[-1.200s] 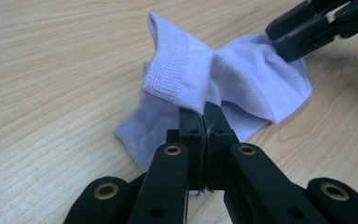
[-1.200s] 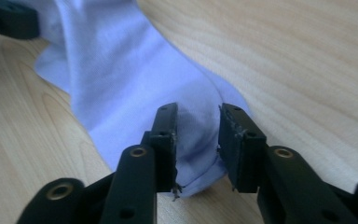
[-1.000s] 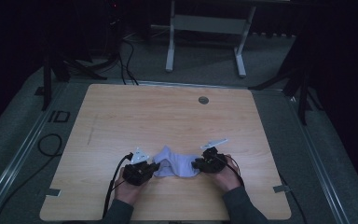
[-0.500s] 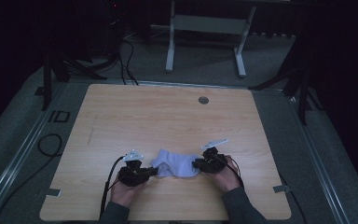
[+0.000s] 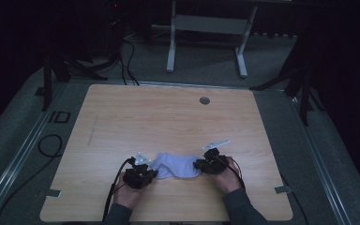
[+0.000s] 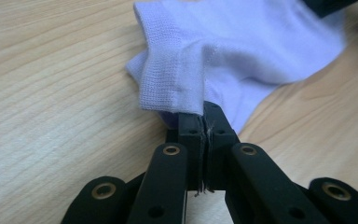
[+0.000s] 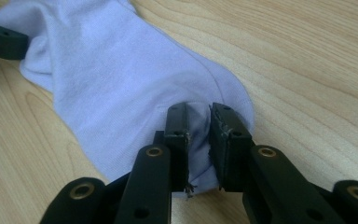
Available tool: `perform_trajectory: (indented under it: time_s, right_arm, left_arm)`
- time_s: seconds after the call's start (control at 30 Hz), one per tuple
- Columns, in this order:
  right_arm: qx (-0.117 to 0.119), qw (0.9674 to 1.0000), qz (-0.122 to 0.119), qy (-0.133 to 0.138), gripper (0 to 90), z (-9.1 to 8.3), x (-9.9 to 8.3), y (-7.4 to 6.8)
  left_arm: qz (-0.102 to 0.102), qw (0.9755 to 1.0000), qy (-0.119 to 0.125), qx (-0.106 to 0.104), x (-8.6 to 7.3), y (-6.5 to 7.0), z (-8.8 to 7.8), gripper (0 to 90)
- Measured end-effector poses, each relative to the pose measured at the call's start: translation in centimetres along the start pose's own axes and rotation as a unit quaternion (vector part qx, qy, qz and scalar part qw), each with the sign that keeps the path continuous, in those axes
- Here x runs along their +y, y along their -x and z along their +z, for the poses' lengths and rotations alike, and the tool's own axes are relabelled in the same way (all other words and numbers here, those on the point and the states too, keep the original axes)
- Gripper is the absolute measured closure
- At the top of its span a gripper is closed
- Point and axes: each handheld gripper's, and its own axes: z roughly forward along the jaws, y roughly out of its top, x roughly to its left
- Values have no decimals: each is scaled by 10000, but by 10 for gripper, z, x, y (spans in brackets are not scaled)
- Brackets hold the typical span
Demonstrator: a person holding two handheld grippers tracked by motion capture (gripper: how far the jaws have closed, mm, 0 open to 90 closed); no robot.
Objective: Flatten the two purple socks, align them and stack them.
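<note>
Both grippers are clamped on a pale sock: the left gripper is pressed shut on the cuff edge, the right gripper is pinched on the toe end with fabric bunched between. The sock is laid near the table's front edge, its length running left to right.

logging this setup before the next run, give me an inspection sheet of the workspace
surface: wooden table, round grommet near far edge
job's things: pale lilac sock lying flat between both grippers
clutter: nothing seen
grippers: left gripper shut on the sock's cuff end; right gripper pinching a fold at the toe end
cables: black cable trails from the left gripper; more on the floor behind
surroundings: dark room, grey floor, white stand beyond the table
</note>
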Motion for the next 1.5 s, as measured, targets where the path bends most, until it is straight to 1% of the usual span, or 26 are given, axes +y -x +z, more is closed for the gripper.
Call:
perform_trajectory:
  time_s: [0.07, 0.13, 0.17, 0.2, 0.33, 0.47, 0.53, 0.63, 0.8, 0.87, 0.9, 1.0, 1.07, 1.3, 1.37, 1.4, 1.43, 1.47, 1.5]
  right_arm:
    - [-42, 10000, -24, -14, 779, 0, 0, -1]
    - [-125, 9999, -97, -21, 806, 0, 0, -3]
    - [-164, 9997, -176, -32, 825, 0, 1, -4]
    - [-182, 9996, -215, -19, 845, -1, 1, -5]
    - [-256, 9993, -271, 51, 868, -4, 2, -7]
    - [-261, 9992, -241, 160, 868, -10, 4, -7]
    - [-265, 9992, -237, 200, 868, -13, 5, -6]
    - [-281, 9991, -213, 239, 868, -16, 6, -4]
    - [-305, 9989, -200, 278, 869, -20, 8, -2]
    - [-344, 9988, -215, 272, 869, -22, 9, -2]
    - [-419, 9985, -245, 241, 869, -22, 9, -2]
    - [-506, 9981, -269, 214, 869, -21, 8, -1]
    - [-604, 9976, -287, 175, 869, -20, 7, -1]
    - [-644, 9975, -287, 94, 866, -14, 5, 0]
    - [-625, 9976, -285, 66, 839, -13, 5, 0]
    - [-604, 9978, -277, 64, 790, -12, 4, 1]
    - [-589, 9979, -250, 83, 742, -12, 4, 1]
    - [-562, 9981, -224, 123, 704, -13, 4, 1]
    - [-525, 9983, -192, 171, 672, -13, 3, 2]
  left_arm:
    - [147, 9997, -15, 177, 1, 4, 0, 872]
    - [290, 9991, -28, 320, 1, 8, 1, 873]
    - [352, 9987, -36, 358, 1, 9, 1, 876]
    - [367, 9986, -41, 368, 1, 9, 1, 878]
    - [296, 9991, -37, 315, 1, 8, 1, 881]
    - [295, 9991, -41, 294, 1, 8, 1, 881]
    - [261, 9993, -38, 254, 1, 6, 1, 882]
    - [202, 9996, -27, 191, 1, 4, 1, 882]
    - [172, 9997, -46, 138, 2, 3, 1, 881]
    - [160, 9998, -56, 110, 2, 2, 1, 881]
    - [156, 9998, -61, 107, 2, 2, 1, 881]
    - [181, 9997, -60, 122, 2, 2, 1, 881]
    - [191, 9997, -64, 136, 2, 3, 1, 881]
    - [179, 9997, -85, 168, 2, 2, -1, 878]
    - [141, 9997, -71, 184, 1, 2, -1, 856]
    - [128, 9997, -63, 209, 1, 1, -1, 821]
    - [150, 9997, -32, 191, 1, 1, -1, 767]
    - [108, 9999, 62, 110, 1, 1, -2, 724]
    - [116, 9999, 97, 67, 1, 1, -3, 696]
